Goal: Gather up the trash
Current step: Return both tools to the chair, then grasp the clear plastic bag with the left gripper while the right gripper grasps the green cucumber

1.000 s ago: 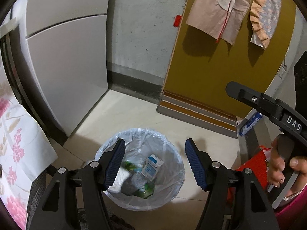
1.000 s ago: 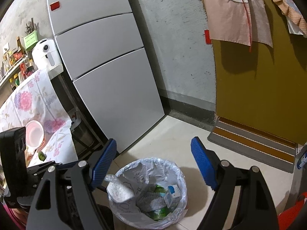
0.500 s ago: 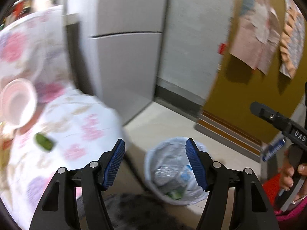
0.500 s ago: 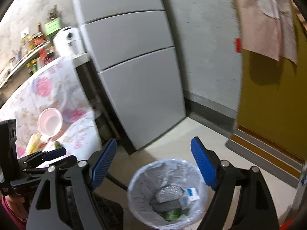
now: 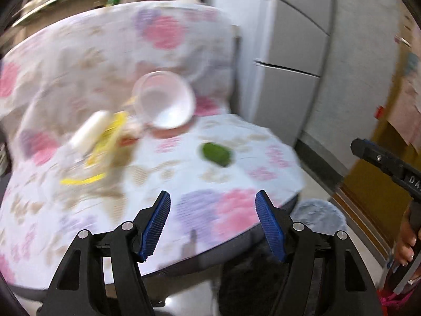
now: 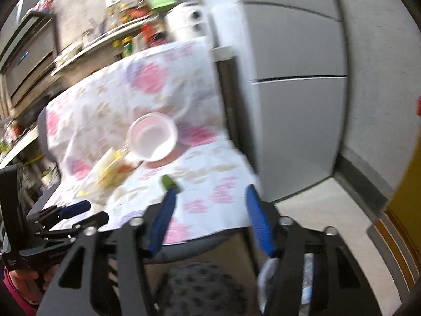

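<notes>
A small green scrap (image 5: 215, 153) (image 6: 169, 181) lies on the flowered tablecloth (image 5: 236, 205), beyond both grippers. Left of it sit blurred yellow wrappers (image 5: 105, 144) (image 6: 110, 167) with a white tube-like piece (image 5: 89, 129). My left gripper (image 5: 213, 221) hangs open over the table's near edge with nothing between its fingers. My right gripper (image 6: 210, 221) has its jaws closing on empty air, its left fingertip just short of the green scrap. The lined trash bin (image 5: 318, 216) (image 6: 307, 276) stands on the floor, right of the table.
A pink-and-white bowl (image 5: 164, 100) (image 6: 152, 137) sits mid-table. A grey fridge (image 6: 297, 79) stands right of the table, with a cluttered shelf (image 6: 105, 36) behind. A dark fuzzy seat (image 6: 200, 289) lies below the table edge. A hand (image 5: 405, 242) holds the other gripper.
Both views have swung left, from the bin on the floor to the flowered table. The right gripper's jaws have narrowed; the left jaws stay wide.
</notes>
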`<act>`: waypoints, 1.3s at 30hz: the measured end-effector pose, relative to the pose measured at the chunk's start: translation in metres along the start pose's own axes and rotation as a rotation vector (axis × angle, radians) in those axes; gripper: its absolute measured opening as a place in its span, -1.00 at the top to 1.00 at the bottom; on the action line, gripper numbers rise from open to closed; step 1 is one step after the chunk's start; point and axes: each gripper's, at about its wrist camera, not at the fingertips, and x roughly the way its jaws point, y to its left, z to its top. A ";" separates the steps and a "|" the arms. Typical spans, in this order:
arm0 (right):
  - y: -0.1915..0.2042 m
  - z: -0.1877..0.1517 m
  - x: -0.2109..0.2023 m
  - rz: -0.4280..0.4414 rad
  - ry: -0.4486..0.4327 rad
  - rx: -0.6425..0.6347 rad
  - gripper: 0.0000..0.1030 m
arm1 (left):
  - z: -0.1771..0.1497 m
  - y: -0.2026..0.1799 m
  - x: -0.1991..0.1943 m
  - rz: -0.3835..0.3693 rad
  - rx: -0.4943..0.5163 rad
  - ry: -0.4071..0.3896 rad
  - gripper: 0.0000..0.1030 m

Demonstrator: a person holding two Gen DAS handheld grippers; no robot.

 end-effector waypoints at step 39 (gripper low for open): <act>0.060 0.020 0.164 0.102 0.215 -0.221 -0.24 | 0.044 0.132 0.095 0.223 -0.142 0.124 0.04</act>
